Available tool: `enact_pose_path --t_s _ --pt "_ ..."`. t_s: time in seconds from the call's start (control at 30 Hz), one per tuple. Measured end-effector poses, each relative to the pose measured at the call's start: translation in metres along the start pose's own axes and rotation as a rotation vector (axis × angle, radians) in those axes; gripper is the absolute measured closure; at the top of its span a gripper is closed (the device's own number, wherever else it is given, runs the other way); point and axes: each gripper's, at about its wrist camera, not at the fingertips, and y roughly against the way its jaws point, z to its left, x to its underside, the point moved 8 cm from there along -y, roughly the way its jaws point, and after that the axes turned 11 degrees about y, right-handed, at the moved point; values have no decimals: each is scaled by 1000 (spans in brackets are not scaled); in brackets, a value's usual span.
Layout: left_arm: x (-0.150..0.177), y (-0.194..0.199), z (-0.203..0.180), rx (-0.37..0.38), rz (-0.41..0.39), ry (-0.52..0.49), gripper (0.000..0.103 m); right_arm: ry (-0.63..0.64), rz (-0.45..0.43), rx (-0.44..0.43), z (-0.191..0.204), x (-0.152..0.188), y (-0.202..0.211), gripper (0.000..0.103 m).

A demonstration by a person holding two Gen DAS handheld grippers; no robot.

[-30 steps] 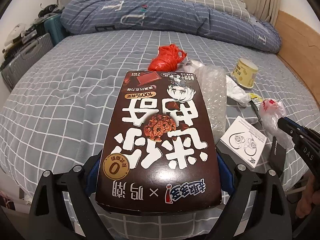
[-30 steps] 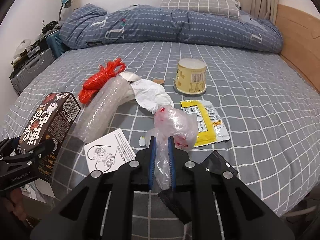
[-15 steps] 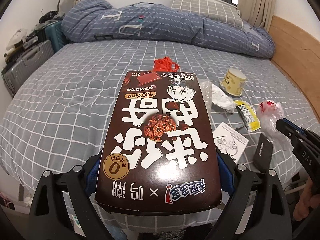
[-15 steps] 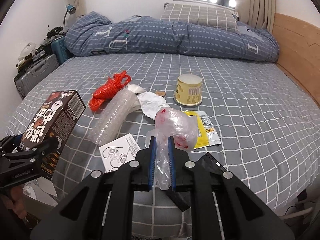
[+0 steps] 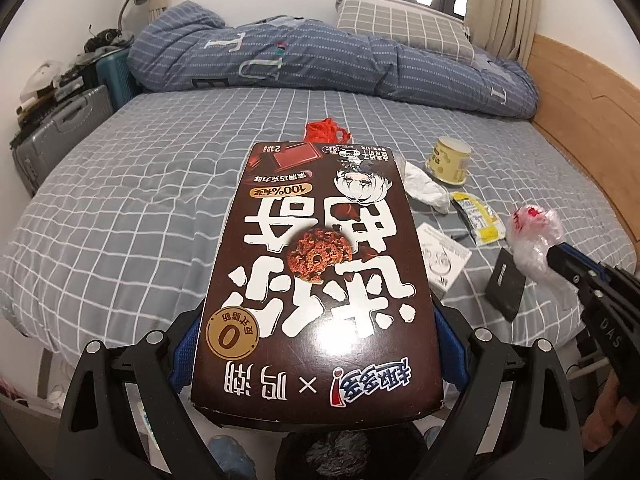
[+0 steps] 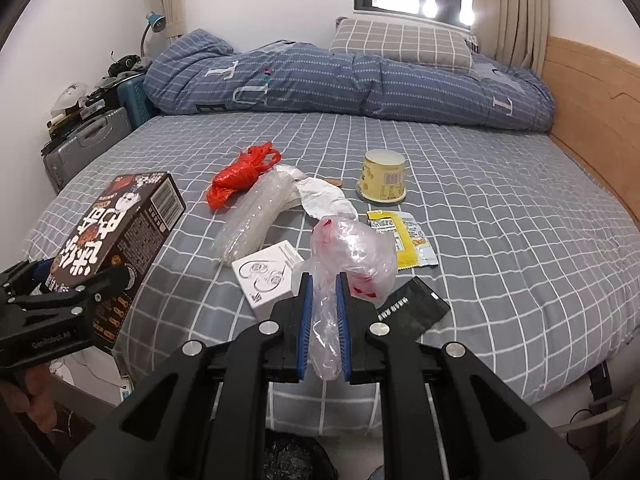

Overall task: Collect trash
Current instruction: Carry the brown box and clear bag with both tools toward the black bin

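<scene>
The left claw (image 5: 316, 344) is clamped wide across a dark brown biscuit box (image 5: 320, 280), its blue pads pressing on the box's two long sides; the box is held clear of the bed (image 5: 140, 208), near its front edge, with the printed face up. In the right wrist view that same box (image 6: 124, 240) shows at the left, gripped by the black claw, with a bit of a hand below it.

The right claw (image 6: 324, 328) is closed on a crumpled clear plastic bag (image 6: 348, 252) with red marks; the thin neck of the bag is pinched between the blue pads and the puffed part stands above them, lifted off the bed.

The rest of the trash lies on the grey checked bed cover. A red string bundle (image 6: 240, 172) lies farthest to the left, with a roll of bubble wrap (image 6: 252, 220) just beside it on the right. A crumpled white paper (image 6: 324, 200) touches the far end of the roll. A yellow cup (image 6: 384, 178) stands upside down farther right, and a yellow sachet (image 6: 404, 240) lies flat nearer than it. A white card with line drawings (image 6: 268, 276) and a black packet (image 6: 412, 308) lie near the front edge, on either side of the held bag.

A folded blue quilt (image 6: 340, 80) and a checked pillow (image 6: 400, 44) lie at the far end.
</scene>
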Motion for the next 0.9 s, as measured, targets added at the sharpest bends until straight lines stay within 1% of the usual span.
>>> enact_pose_path --t_s 0.13,0.33,0.63,0.9 --pt "9 12 5 -3 2 14 14 -15 -10 -6 2 5 15 92" --pt "23 32 10 -4 -5 21 14 -12 -6 -19 16 13 31 92" --pt "58 54 17 -3 29 35 14 -33 20 -46 34 39 54 92" --pt "89 75 28 -10 67 71 14 -25 44 -59 52 58 76 92"
